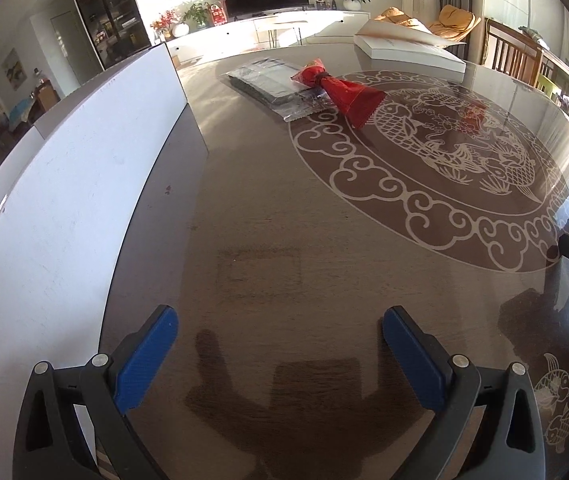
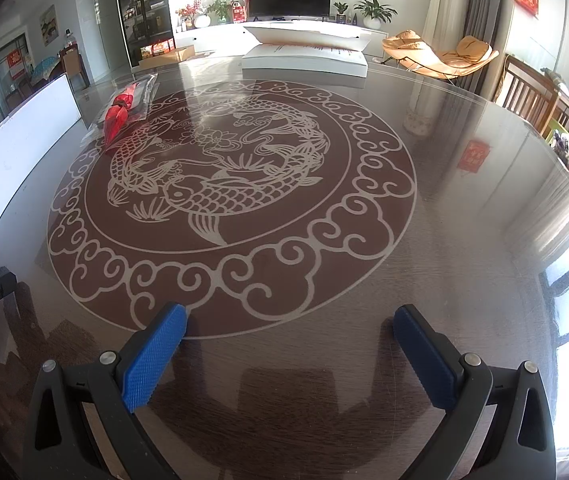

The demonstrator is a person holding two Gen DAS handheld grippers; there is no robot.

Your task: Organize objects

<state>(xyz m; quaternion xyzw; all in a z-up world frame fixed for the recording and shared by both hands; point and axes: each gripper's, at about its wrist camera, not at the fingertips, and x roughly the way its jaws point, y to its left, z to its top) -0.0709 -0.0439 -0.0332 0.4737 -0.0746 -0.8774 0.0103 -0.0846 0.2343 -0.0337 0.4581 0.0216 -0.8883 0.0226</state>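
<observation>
Glossy table (image 2: 464, 240), red pouch (image 1: 344, 96), clear packet (image 1: 268, 84), white box (image 2: 304, 60)

Red bag (image 1: 344, 96) lies across clear packet (image 1: 272, 84) on table (image 1: 284, 240).

Bare table (image 2: 444, 200) ahead; white board (image 1: 64, 184) walls the left, red bundle (image 1: 340, 94) beyond.

Glossy glass-smooth table (image 2: 464, 240) (mirroring the room), shiny red foil bag (image 1: 348, 98), matt white board (image 1: 64, 200)
</observation>
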